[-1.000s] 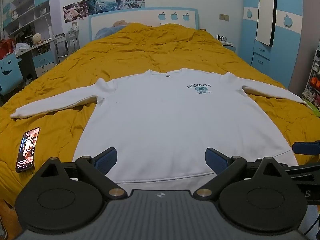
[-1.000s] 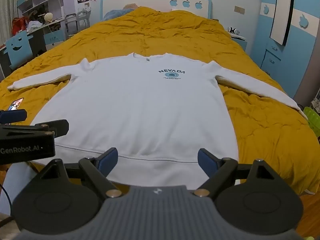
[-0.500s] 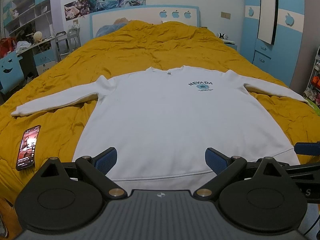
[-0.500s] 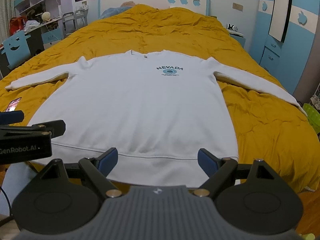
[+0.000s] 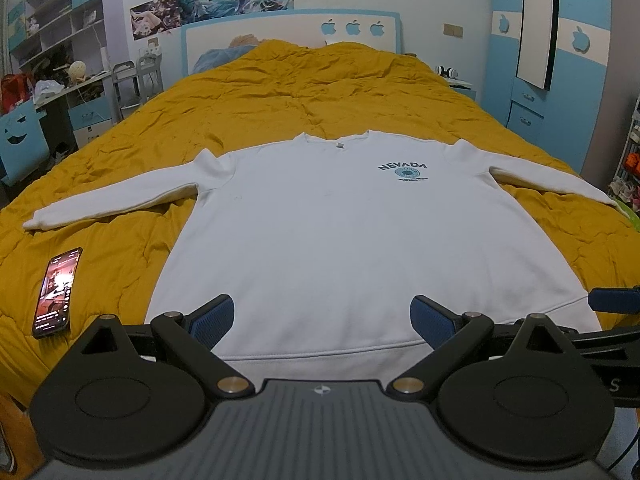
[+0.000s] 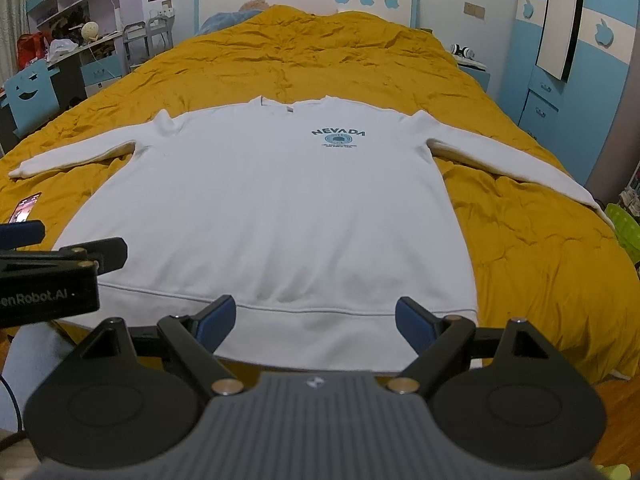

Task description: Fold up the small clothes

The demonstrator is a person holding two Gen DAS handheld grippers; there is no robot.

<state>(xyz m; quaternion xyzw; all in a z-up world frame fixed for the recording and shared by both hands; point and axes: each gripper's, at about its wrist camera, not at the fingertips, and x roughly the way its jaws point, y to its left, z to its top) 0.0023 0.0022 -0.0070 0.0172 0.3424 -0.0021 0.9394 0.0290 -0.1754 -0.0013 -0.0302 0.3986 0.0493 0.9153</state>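
A white long-sleeved sweatshirt [image 5: 344,232] [image 6: 280,208] with a blue NEVADA print lies flat and face up on the yellow bedspread, both sleeves spread out sideways. Its hem is nearest to me. My left gripper [image 5: 322,318] hovers open above the hem, nothing between its blue pads. My right gripper [image 6: 316,320] is open too, over the hem a little further right. Each gripper shows at the edge of the other's view: the right gripper's blue fingertip [image 5: 614,300] and the left gripper's black finger [image 6: 92,252].
A phone [image 5: 58,292] with a lit screen lies on the yellow bedspread [image 5: 312,92] left of the sweatshirt. A desk and shelves [image 5: 52,80] stand at the left. Blue wardrobe [image 5: 560,80] and nightstand stand at the right. A green basket [image 6: 624,224] sits by the bed's right side.
Both grippers have drifted slightly, so the sweatshirt sits a little lower and closer in both views. Nothing was grasped, and the sweatshirt has not moved.
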